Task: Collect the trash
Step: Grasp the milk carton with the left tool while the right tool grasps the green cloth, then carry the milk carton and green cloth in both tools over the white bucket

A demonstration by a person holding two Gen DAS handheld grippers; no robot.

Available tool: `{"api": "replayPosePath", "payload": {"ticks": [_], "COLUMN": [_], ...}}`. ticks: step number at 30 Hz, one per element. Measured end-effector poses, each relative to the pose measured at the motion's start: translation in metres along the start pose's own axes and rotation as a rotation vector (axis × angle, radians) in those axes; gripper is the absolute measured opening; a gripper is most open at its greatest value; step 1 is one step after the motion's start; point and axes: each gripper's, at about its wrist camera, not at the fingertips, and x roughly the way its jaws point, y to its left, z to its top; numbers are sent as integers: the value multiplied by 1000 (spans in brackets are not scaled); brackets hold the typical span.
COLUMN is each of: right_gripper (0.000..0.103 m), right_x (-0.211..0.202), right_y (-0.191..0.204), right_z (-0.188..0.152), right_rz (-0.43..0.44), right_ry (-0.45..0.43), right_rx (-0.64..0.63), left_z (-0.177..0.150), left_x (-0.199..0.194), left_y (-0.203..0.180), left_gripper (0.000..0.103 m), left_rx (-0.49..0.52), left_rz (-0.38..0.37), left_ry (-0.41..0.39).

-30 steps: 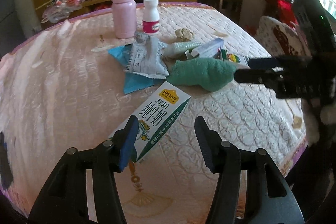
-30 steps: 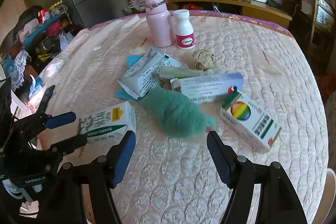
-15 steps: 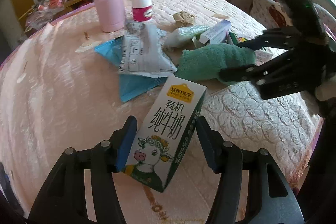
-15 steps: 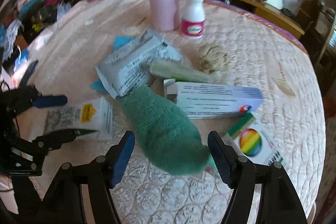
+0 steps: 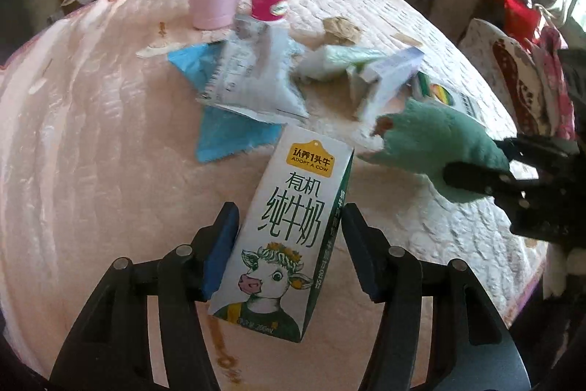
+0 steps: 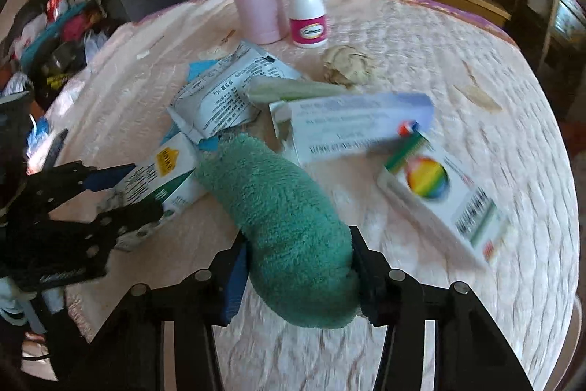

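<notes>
Between the left tongs sits one milk carton; between the right tongs, one green towel. Beyond them: two bottles, two boxes, one paper wad, two wrappers.

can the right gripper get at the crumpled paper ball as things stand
Probably not yet. The right gripper is shut on the green towel, and the paper ball lies farther back, beyond a long box.

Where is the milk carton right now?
In the left wrist view, the milk carton sits between the left gripper fingers, just before the blue wrapper.
</notes>
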Motion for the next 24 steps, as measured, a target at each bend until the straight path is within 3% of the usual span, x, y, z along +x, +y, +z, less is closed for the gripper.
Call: {"api": "replayPosePath", "payload": {"ticks": [2, 6, 11, 13, 16, 24], "right_gripper": [48, 53, 57, 57, 48, 47], "right_x": [-4, -1, 8, 10, 1, -49], "right_y": [-3, -5, 2, 1, -4, -20], "right_z": [-10, -22, -20, -23, -29, -39], "right_rz": [2, -17, -13, -1, 26, 86], "right_ry": [24, 60, 45, 36, 2, -103], "right_rx": [30, 53, 30, 41, 65, 153], "left_z": [-1, 0, -8, -13, -16, -13], "left_x": [0, 5, 15, 11, 0, -31], "left_y": [-7, -6, -12, -13, -18, -53], "left_gripper": [57, 58, 56, 55, 54, 53], "left_rx": [14, -12, -21, -41, -55, -33], "left_rz": [42, 54, 82, 81, 82, 71], "left_ry": [-5, 2, 52, 34, 1, -96]}}
